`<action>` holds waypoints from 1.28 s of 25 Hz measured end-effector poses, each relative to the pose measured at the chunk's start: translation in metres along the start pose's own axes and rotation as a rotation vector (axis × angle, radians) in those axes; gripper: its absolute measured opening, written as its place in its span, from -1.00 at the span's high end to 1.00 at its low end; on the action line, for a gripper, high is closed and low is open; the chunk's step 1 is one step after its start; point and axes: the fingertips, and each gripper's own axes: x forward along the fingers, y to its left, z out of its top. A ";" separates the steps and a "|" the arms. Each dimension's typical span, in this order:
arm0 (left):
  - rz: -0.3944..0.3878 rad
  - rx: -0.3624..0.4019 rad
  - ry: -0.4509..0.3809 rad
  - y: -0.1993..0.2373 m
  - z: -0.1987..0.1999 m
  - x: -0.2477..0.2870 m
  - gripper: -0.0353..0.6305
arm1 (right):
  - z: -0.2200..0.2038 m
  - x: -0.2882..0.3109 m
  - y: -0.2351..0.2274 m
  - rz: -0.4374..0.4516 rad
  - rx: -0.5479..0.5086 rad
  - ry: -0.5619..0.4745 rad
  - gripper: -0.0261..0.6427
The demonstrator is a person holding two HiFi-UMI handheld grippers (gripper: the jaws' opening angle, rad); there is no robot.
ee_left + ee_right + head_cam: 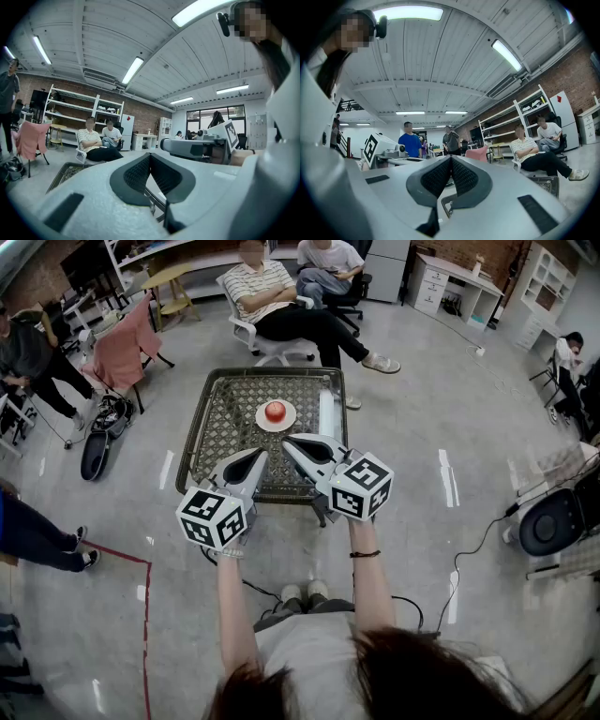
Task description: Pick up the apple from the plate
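Apple (275,411) waiting on plate (262,424), centre of surface (216,432)
It is seen at 12 o'clock from the left tool (257,457) and right tool (290,442), both empty with jaws pressed together; one should be opened wide before the apple is straddled.

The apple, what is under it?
The red apple sits on a small pale plate, and that plate rests on a table with a woven top. The plate's middle, right beneath the apple, is covered, so it cannot be seen.
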 end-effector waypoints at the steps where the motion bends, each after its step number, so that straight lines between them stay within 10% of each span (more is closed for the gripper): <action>1: 0.000 0.001 0.002 -0.001 0.000 0.000 0.86 | 0.000 0.000 0.000 0.001 0.000 0.000 0.89; 32: 0.024 -0.030 0.018 -0.023 -0.025 0.047 0.86 | -0.012 -0.044 -0.047 -0.016 0.055 0.000 0.89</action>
